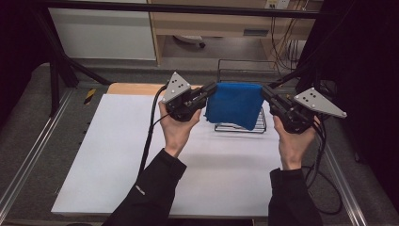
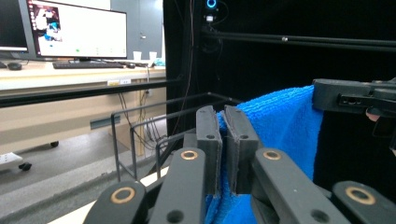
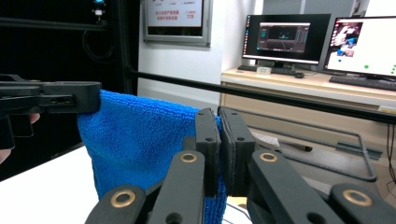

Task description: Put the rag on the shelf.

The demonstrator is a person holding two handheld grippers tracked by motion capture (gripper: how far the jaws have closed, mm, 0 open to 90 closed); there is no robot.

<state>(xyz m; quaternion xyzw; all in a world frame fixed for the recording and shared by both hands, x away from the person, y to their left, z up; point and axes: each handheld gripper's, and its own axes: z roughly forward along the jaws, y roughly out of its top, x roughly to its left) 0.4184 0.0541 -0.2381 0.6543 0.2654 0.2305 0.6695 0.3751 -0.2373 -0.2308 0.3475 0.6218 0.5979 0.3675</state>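
The blue cloth (image 1: pixel 234 104) hangs in the air, stretched between the two sets of jaws, its top edge nearly level and its lower part drooping to a point just above the wire rack (image 1: pixel 241 126) that stands on the counter (image 1: pixel 117 155) below and slightly beyond the jaws. The left gripper (image 1: pixel 210 89) has its jaws closed almost fully on one top corner of the cloth; in the left gripper view a fold of blue pile (image 2: pixel 224 140) is pinched between the pads. The right gripper (image 1: pixel 267 92) is likewise clamped tight on the opposite corner, with the fabric (image 3: pixel 140 140) falling away beside its jaws.

The step in hand looks like carrying the cloth spread out, probably to drape it over the rack. To do it well, both jaws should hold their pinch without loosening, since each has only a thin edge of fabric. The person should keep the two grippers level with each other and at the same spacing, so the top edge stays taut. Lowering should be slow, with the hanging point clearing the rack's near rail rather than catching on it.
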